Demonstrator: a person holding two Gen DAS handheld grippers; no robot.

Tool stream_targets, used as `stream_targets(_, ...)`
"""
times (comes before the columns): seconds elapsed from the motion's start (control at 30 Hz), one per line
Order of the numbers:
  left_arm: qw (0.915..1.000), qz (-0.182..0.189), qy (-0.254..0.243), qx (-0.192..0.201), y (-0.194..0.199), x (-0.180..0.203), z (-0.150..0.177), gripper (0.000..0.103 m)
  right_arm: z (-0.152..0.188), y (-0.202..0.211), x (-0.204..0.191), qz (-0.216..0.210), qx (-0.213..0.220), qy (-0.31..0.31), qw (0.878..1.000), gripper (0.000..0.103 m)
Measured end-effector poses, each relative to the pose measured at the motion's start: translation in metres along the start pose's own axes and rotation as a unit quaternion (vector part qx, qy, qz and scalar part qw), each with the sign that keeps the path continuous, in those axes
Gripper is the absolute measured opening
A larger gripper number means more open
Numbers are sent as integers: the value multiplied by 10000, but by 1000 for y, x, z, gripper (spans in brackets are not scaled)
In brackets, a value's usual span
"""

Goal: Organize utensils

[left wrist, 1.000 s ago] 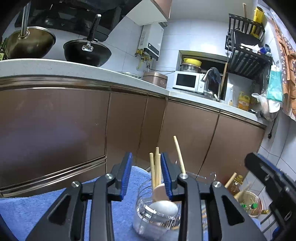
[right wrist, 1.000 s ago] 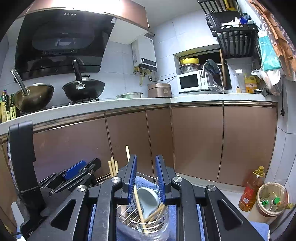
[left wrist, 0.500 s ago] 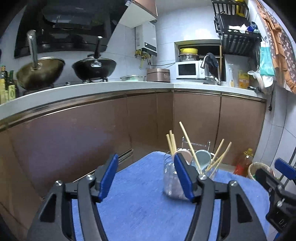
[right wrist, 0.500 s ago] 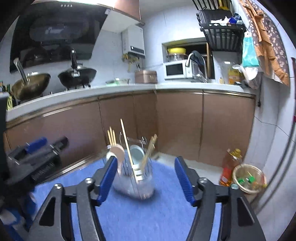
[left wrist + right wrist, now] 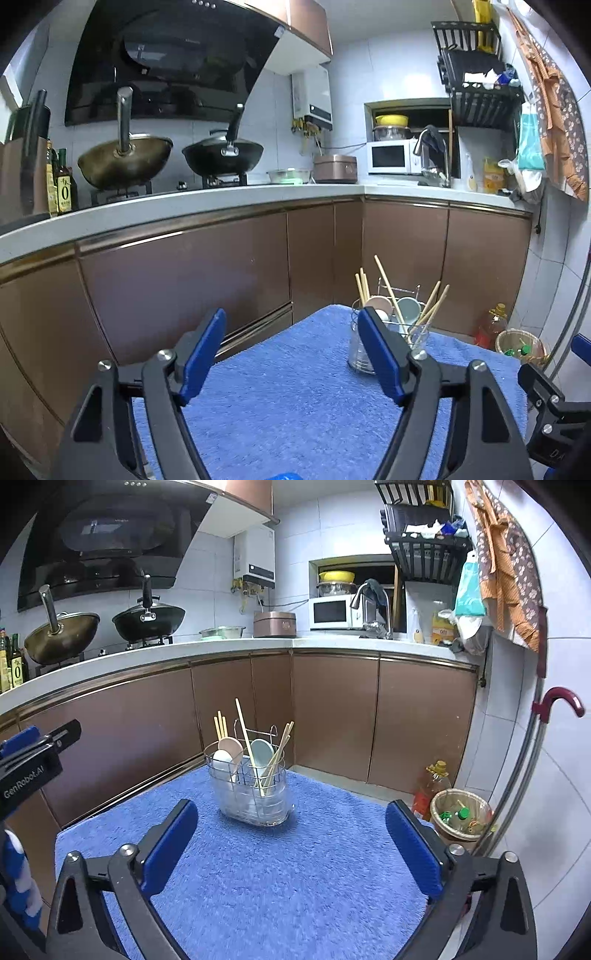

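Observation:
A clear utensil holder with a wire rack (image 5: 254, 794) stands upright at the far side of a blue towel (image 5: 280, 878). It holds wooden chopsticks (image 5: 244, 731), a pink spoon (image 5: 231, 747), a white spoon (image 5: 221, 758) and a pale green spoon (image 5: 261, 755). It also shows in the left wrist view (image 5: 388, 332), partly behind a blue finger pad. My left gripper (image 5: 291, 332) is open and empty, back from the holder. My right gripper (image 5: 291, 819) is open wide and empty, well in front of the holder.
Brown cabinets (image 5: 332, 709) under a white counter stand behind the towel-covered table. Two woks (image 5: 221, 155) sit on the stove. A bin (image 5: 461, 816) and an oil bottle (image 5: 430, 786) are on the floor at the right. A red-handled umbrella (image 5: 554, 705) hangs at the right wall.
Both grippers have pulled back and up from the holder and opened wide. The holder with its utensils now stands alone on the towel.

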State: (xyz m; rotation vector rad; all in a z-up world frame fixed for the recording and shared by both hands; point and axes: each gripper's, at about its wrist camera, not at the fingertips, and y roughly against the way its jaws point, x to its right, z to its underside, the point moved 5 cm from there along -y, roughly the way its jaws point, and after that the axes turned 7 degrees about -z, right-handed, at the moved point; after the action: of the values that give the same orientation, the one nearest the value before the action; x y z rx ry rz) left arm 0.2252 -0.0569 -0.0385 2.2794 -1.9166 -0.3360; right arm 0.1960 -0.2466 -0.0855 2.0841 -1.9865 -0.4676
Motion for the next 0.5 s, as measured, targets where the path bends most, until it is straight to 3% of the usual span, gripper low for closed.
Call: stream_targets(0.5, 9984, 100, 98, 556, 80, -26, -15, 73, -11, 85, -4, 270, 489, 50, 9984, 103)
